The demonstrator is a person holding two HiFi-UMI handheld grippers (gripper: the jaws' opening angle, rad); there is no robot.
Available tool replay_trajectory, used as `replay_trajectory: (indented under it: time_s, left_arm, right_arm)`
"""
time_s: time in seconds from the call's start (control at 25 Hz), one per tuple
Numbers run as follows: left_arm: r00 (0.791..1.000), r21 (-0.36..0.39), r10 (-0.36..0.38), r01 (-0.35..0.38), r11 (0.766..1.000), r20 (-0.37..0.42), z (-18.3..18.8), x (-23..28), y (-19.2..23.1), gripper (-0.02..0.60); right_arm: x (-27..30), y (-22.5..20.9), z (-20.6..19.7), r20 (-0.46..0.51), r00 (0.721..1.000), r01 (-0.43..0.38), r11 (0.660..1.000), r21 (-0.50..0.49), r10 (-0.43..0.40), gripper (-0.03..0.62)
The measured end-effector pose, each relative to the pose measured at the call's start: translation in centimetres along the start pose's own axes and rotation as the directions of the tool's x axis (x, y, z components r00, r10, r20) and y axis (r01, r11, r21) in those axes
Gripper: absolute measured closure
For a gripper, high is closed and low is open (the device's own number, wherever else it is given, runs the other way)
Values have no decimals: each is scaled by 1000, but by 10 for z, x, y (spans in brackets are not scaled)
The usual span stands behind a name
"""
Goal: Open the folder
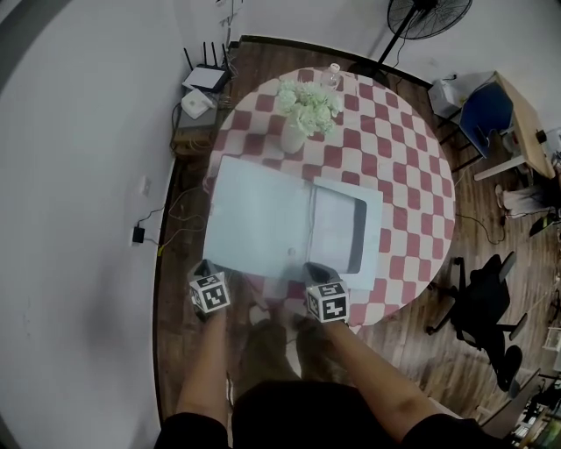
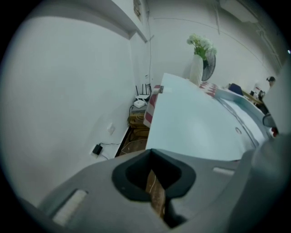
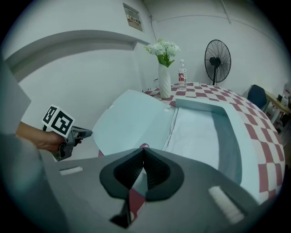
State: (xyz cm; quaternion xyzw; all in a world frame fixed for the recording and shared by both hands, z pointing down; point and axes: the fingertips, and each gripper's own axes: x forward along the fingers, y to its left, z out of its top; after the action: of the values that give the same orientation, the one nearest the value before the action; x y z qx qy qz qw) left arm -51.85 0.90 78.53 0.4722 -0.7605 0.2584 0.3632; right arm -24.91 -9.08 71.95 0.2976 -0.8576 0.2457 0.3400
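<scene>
A pale blue folder [image 1: 263, 219] lies spread open on the round table with the red-and-white checked cloth [image 1: 399, 175]. Its cover lies flat to the left and overhangs the table's left edge; the right half [image 1: 340, 232] holds white sheets. My left gripper [image 1: 204, 266] is at the cover's near left corner, off the table's edge, shut with nothing between its jaws [image 2: 154, 175]. My right gripper [image 1: 317, 270] is at the folder's near edge by the spine, shut and empty [image 3: 143, 157]. In the right gripper view the open folder [image 3: 136, 118] lies ahead and the left gripper [image 3: 84, 133] shows at left.
A white vase of pale flowers [image 1: 302, 110] and a clear bottle [image 1: 331, 77] stand at the table's far side. A fan [image 1: 421, 17] stands behind. A router [image 1: 206, 79] and cables lie on the floor at left. Office chairs [image 1: 482, 302] stand at right.
</scene>
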Motion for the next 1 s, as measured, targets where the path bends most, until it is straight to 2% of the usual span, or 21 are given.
replay_trajectory:
  time_s: [0.2,0.44,0.76,1.0]
  left_arm:
    - [999,-61,5,-2,998,38,16,-29,0,578]
    - [989,-106,-3,19,994,146,40,-87,-11,578]
    - [949,-116,-72,112,987,306,76,-174,-66,578]
    - [919,-138,-155,218,966,362,84,-225,-132,578]
  right_arm:
    - [-24,-4,24,53,998,-17,1000,-6,17,592]
    - [-62,-12,41,92,995,-27,999,-18,28,594]
    - [-114,-35,53,136,990,-35,999,-14,36,592]
    - [-140,-55,66,180,983,-32,999,-2,32,593]
